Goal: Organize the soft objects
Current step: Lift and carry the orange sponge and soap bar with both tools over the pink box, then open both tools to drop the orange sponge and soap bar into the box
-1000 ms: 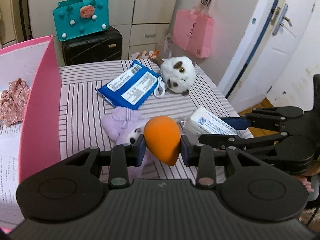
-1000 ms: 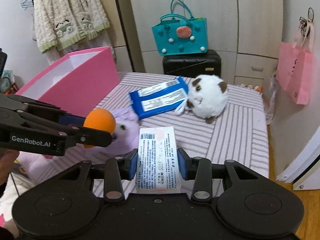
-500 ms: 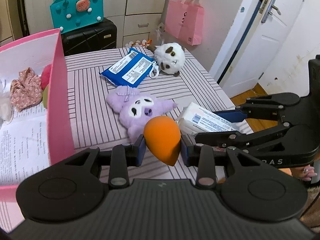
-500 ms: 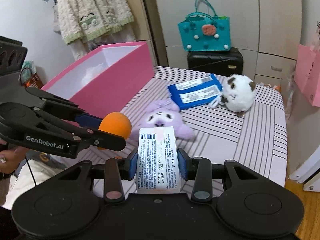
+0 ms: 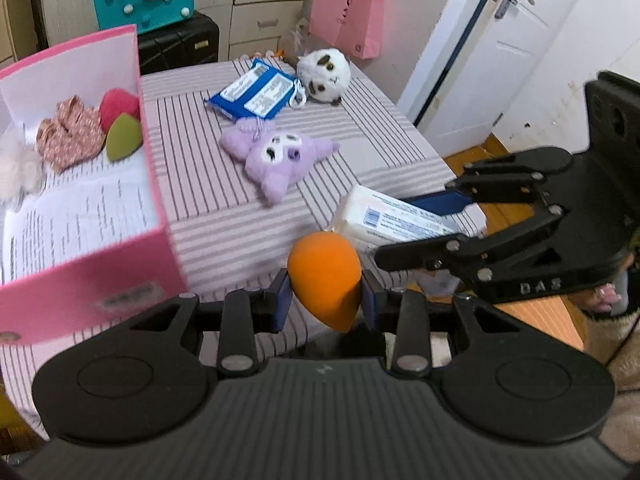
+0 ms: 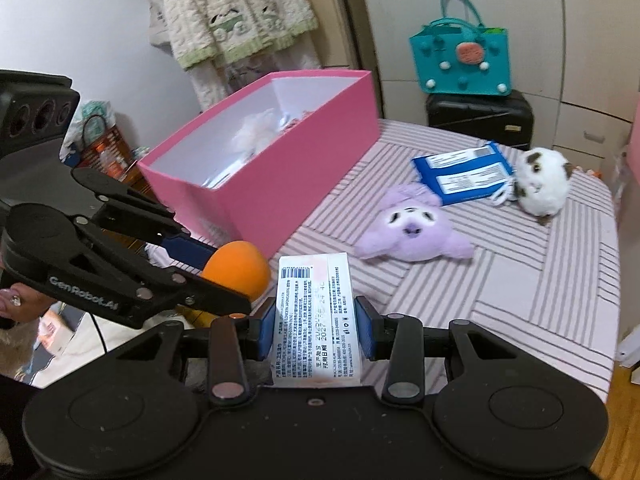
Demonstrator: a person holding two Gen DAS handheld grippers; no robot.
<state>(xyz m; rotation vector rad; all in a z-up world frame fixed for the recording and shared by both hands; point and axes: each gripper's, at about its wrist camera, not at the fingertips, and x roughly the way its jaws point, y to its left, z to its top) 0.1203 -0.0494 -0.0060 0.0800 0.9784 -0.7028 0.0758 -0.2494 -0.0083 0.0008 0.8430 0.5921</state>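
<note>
left claw (image 5: 325,294) is gripping an orange sponge (image 5: 325,278). right claw (image 6: 316,322) is clamping a white tissue pack (image 6: 314,316), pink box (image 6: 256,176) at 11 o'clock.

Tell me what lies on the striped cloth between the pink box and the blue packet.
Nothing: in the right wrist view the cloth is bare between the pink box and the blue packet; the purple plush lies nearer the camera.
</note>
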